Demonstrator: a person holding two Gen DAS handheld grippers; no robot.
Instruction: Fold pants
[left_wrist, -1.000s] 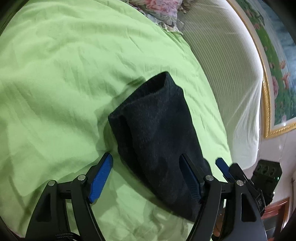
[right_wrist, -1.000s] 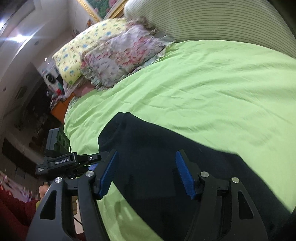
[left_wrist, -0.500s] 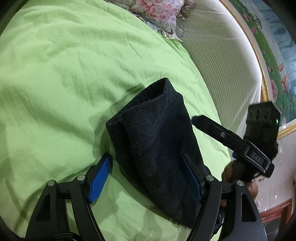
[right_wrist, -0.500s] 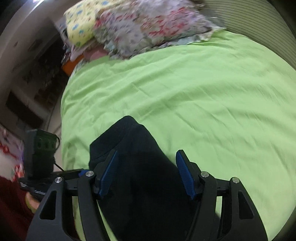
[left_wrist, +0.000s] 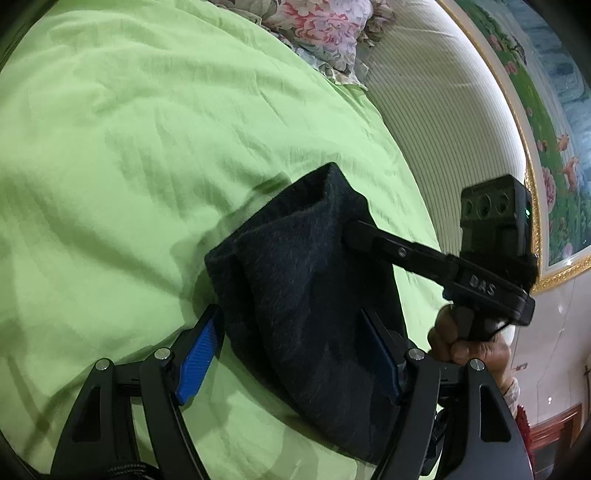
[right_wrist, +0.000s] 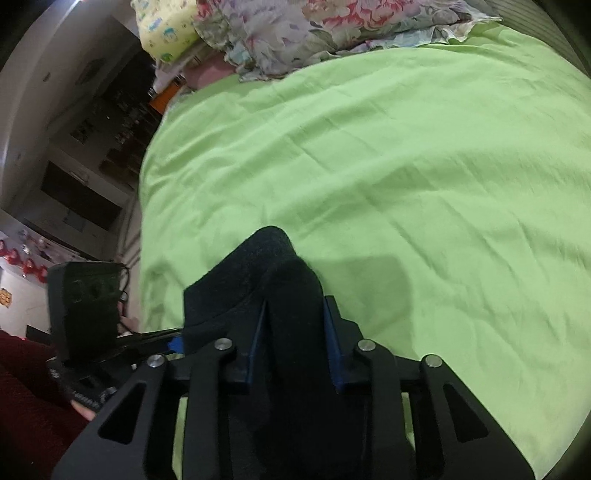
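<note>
The black pants (left_wrist: 295, 280) lie folded into a thick bundle on the green bedsheet (left_wrist: 147, 147). My left gripper (left_wrist: 291, 339) straddles the bundle's near end. Its jaws are closing slowly, and the blue pads (left_wrist: 199, 354) do not squeeze the cloth. My right gripper (right_wrist: 293, 332) has its jaws closing on a raised fold of the pants (right_wrist: 291, 295), with both pads pressed against the cloth. In the left wrist view, the right gripper (left_wrist: 351, 230) reaches into the bundle's far right edge, and a hand (left_wrist: 469, 339) holds its handle.
Floral pillows (right_wrist: 332, 33) and a yellow pillow (right_wrist: 166, 33) are piled at the head of the bed. A striped white headboard (left_wrist: 443, 147) runs along the right, under a framed painting (left_wrist: 554, 129). Green sheet stretches wide to the left of the pants.
The right gripper swung in from the right over the pants, tipped downward, and narrowed its jaws on a fold of cloth. The left gripper barely moved.
</note>
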